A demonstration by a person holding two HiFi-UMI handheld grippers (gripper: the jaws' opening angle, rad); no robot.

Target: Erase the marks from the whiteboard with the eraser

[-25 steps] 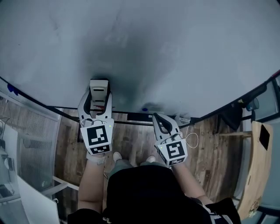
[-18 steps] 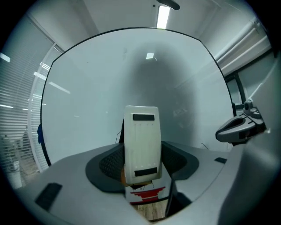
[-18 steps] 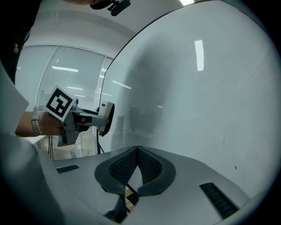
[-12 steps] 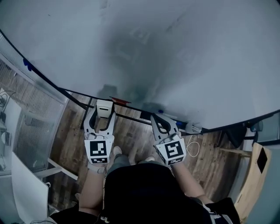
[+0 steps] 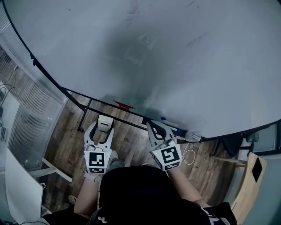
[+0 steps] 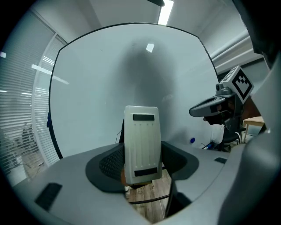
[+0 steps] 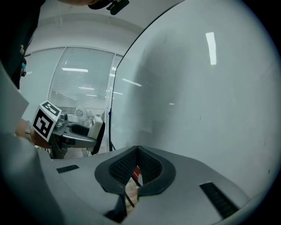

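- Clamping left gripper [image 5: 104, 131] jaws on the white eraser [image 6: 141, 145], upright, low in front of the whiteboard [image 5: 175, 52], not touching it.
- Keeping right gripper [image 7: 137, 165] jaws pressed together, empty, alongside.

Wood-plank floor [image 5: 131, 140] spreads across the lower part of the head view. A glass partition with slatted blinds [image 5: 24, 132] stands at the left. A pale wooden board [image 5: 246, 193] leans at the right edge. A white cable loop [image 5: 189, 154] lies on the planks. A ceiling light strip [image 6: 165, 13] glows overhead.
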